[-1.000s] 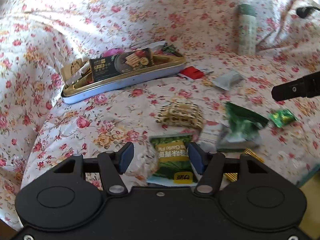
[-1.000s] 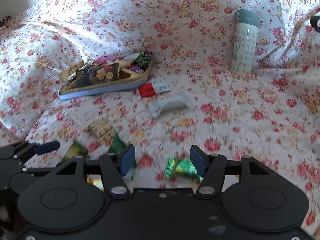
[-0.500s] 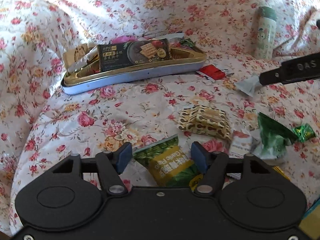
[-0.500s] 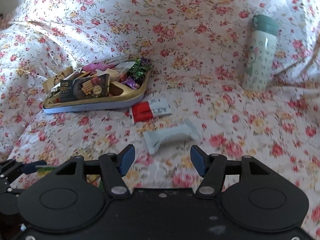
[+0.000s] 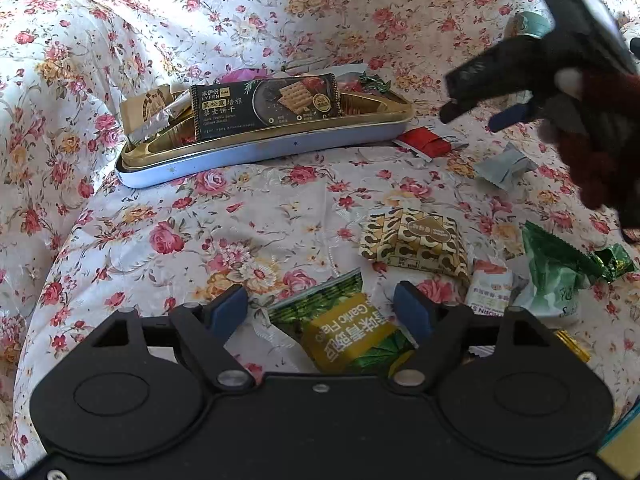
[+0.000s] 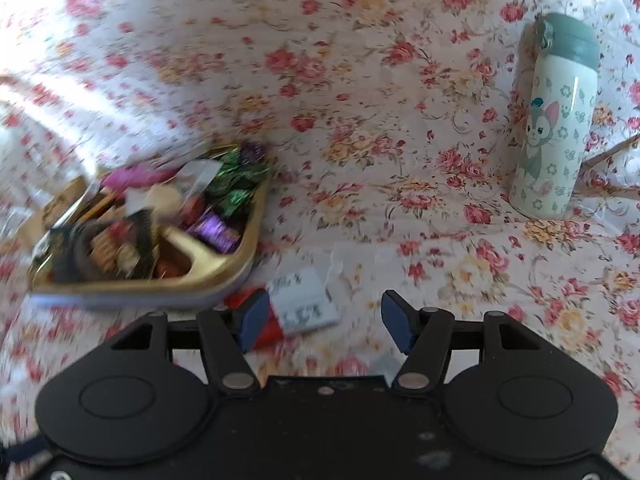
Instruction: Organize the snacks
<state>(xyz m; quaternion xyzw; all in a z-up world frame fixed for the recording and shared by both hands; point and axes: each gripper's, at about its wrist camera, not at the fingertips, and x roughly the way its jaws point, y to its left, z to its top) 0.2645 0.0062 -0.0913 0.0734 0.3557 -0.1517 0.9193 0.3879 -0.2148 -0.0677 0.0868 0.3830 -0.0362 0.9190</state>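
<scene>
**Sorting snacks on a floral cloth, both tools empty**

Hovering low over the flowered cloth [image 5: 256, 216], the left tool [image 5: 322, 312] has its jaws opening wide; a green and yellow snack packet [image 5: 348, 334] lies on the cloth between the blue pads [image 5: 230, 310], which do not press on it. Just beyond it sits a gold-patterned packet [image 5: 416, 238], with a small white packet [image 5: 490, 286] and a crumpled green bag [image 5: 558, 268] to its right.

Farther back stands the gold-lined snack tin [image 5: 256, 152], well apart from the left tool. A dark cracker packet [image 5: 266, 104] leans across its top, among other wrappers. Right of the tin lie a red wrapper [image 5: 424, 142] and a pale grey-green packet [image 5: 504, 166].

The right tool [image 6: 326, 316] is held partly open with nothing gripped. In its blurred view it hangs over a red and white wrapper [image 6: 304, 306], whose red end sits behind the left pad, just beside the tin's near corner. From the left wrist view, a dark-sleeved hand [image 5: 592, 140] carries that tool. A pale green flask [image 6: 554, 120] stands upright at the far right.
</scene>
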